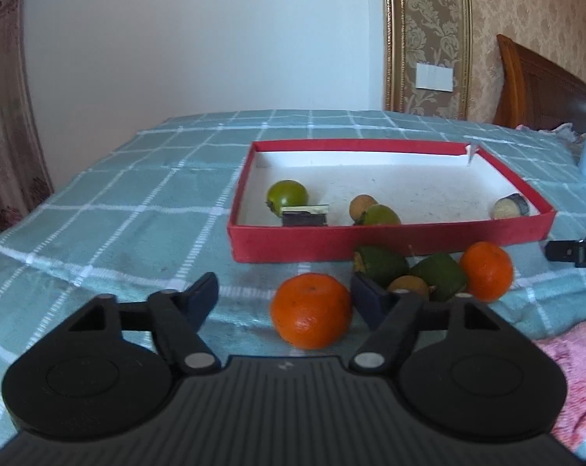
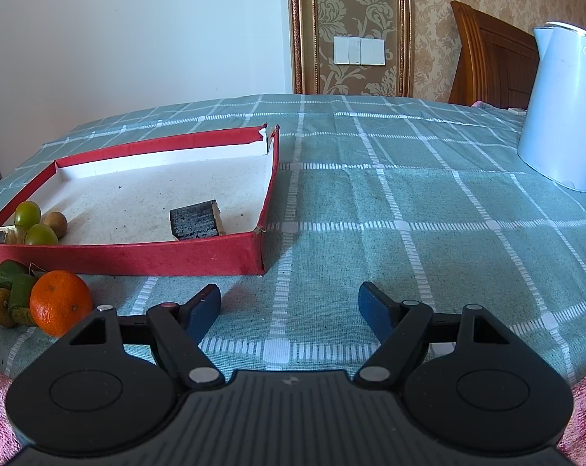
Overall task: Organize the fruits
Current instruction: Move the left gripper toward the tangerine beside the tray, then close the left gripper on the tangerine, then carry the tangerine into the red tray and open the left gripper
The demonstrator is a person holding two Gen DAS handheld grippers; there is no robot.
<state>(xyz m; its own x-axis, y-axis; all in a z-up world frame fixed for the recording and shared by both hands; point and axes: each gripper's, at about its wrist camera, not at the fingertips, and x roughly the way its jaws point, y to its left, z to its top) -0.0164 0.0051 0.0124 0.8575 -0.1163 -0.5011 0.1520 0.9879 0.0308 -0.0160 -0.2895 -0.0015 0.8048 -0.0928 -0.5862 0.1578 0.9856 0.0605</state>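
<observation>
Both views are bright with soft, even daylight. The white wall [image 1: 199, 39] behind is washed out to a pale blue-grey. Fruit ahead of the left claw [image 1: 285, 295] casts only faint shadows on the checked cloth [image 2: 409, 202]. The fisheye lens bends straight lines and darkens the corners. The orange [image 1: 486, 270] to the claw's right looks slightly blurred.

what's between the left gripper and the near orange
Nothing visible. The near orange sits on the cloth between the left gripper's open fingers, which don't press it. The red box lies just beyond.
</observation>
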